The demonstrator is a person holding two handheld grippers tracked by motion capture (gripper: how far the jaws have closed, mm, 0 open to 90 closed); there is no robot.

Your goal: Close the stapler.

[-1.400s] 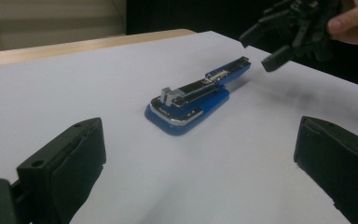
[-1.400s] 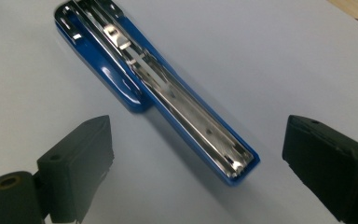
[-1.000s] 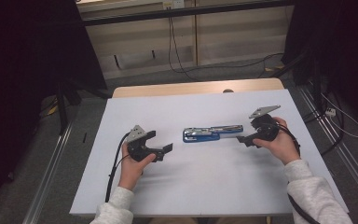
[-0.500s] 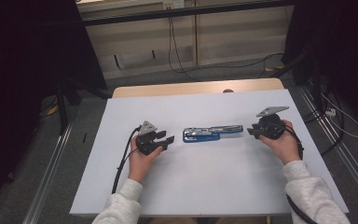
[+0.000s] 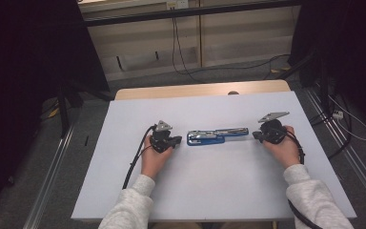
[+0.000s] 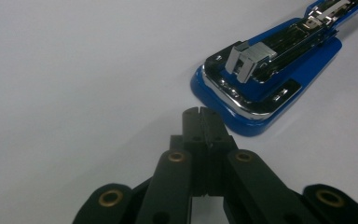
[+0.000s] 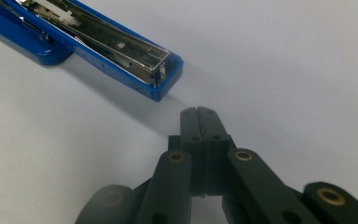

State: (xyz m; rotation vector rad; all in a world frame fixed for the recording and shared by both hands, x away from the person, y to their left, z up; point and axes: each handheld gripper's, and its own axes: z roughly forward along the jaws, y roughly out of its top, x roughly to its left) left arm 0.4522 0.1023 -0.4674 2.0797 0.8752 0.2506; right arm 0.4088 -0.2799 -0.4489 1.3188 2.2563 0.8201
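stapler [image 5: 217, 136]: mid worktop [image 5: 124, 191], splayed open | your left gripper [image 6: 199, 113] and right gripper [image 7: 196, 112]: fingers just snapped closed, holding nothing | risk: closed tips nudge it, so it skids or flips shut

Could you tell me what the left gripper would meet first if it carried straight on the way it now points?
Most likely the wide rear end of the opened blue-and-chrome stapler, lying just ahead of the shut left gripper and slightly to the right in its own view. Only bare white table lies between; a dead-straight line might just graze its edge.
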